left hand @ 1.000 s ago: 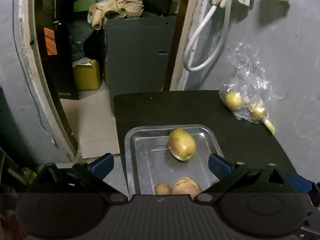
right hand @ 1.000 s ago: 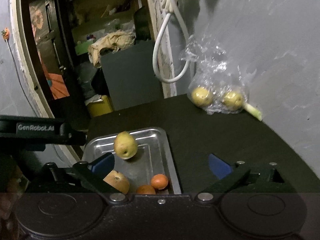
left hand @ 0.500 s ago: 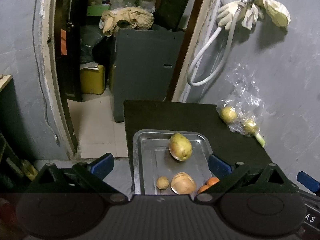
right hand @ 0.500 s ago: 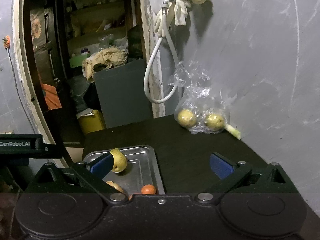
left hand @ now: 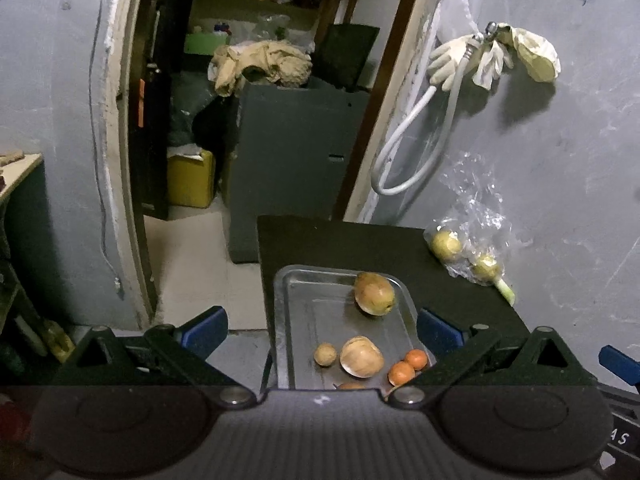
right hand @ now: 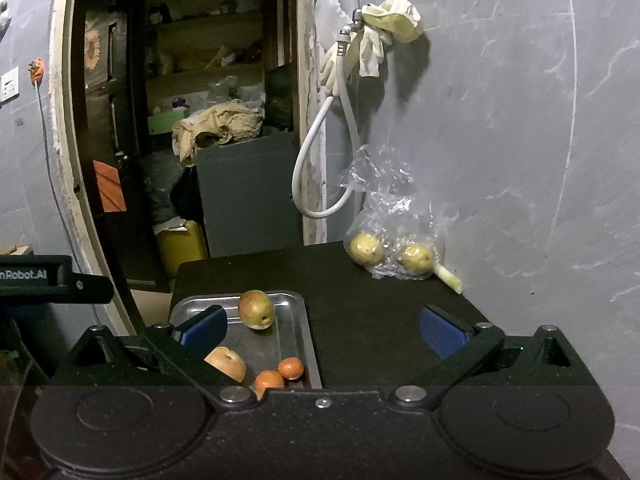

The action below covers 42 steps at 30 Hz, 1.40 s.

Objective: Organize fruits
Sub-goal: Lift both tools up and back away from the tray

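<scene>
Both grippers have drawn back and risen from the metal tray since a second ago, so more of the dark table and the grey wall now shows in each wrist view. Left gripper hangs above the tray's near end with its blue-padded jaws spread wide and nothing between them; right gripper hovers over the bare tabletop just right of the tray, likewise spread and empty. Inside the tray, a pear lies toward the far right corner, while a pale apple, a small brown fruit and two oranges cluster at the near end. Against the wall at the table's far right edge, a clear plastic bag holds two more yellow fruits, well apart from the tray. Above it, a white hose loops down from a tap draped with gloves.
</scene>
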Tool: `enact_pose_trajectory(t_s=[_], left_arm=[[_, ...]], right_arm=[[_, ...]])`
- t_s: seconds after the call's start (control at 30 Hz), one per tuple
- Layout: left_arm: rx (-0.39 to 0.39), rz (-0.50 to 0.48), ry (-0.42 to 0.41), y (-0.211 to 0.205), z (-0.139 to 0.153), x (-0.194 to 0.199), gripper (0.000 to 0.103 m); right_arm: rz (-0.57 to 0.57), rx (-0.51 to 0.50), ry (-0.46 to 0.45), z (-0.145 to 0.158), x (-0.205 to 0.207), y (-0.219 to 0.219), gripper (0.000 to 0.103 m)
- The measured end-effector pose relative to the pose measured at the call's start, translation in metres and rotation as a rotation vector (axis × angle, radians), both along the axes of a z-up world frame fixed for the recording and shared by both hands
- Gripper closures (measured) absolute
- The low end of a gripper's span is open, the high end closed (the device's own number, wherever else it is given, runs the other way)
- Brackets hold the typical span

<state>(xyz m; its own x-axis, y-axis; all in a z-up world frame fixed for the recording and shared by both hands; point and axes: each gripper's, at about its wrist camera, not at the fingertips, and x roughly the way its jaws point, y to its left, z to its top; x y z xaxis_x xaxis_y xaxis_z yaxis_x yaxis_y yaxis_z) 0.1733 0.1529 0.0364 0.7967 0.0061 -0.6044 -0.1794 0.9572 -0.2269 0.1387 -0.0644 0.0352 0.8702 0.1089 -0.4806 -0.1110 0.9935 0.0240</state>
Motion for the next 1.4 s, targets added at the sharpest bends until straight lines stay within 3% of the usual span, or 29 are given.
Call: enact_pose_trajectory(t_s=[0.63, 1.03, 1.4], left_arm=[[0.062, -0.022, -0.021, -0.005, 0.002, -0.030, 0.000], [0.058, -0.045, -0.016, -0.015, -0.002, -0.032, 0.000], [0.089, -0.003, -0.013, -0.037, 0.005, -0.045, 0.000]], right_arm=[[0.001, -0.059, -0.025, 0.001, -0.034, 0.002, 0.001], [-0.005, -0.073, -0.033, 0.000, -0.032, -0.005, 0.001], [0.046, -0.047, -0.033, 0.002, -0.028, -0.024, 0.001]])
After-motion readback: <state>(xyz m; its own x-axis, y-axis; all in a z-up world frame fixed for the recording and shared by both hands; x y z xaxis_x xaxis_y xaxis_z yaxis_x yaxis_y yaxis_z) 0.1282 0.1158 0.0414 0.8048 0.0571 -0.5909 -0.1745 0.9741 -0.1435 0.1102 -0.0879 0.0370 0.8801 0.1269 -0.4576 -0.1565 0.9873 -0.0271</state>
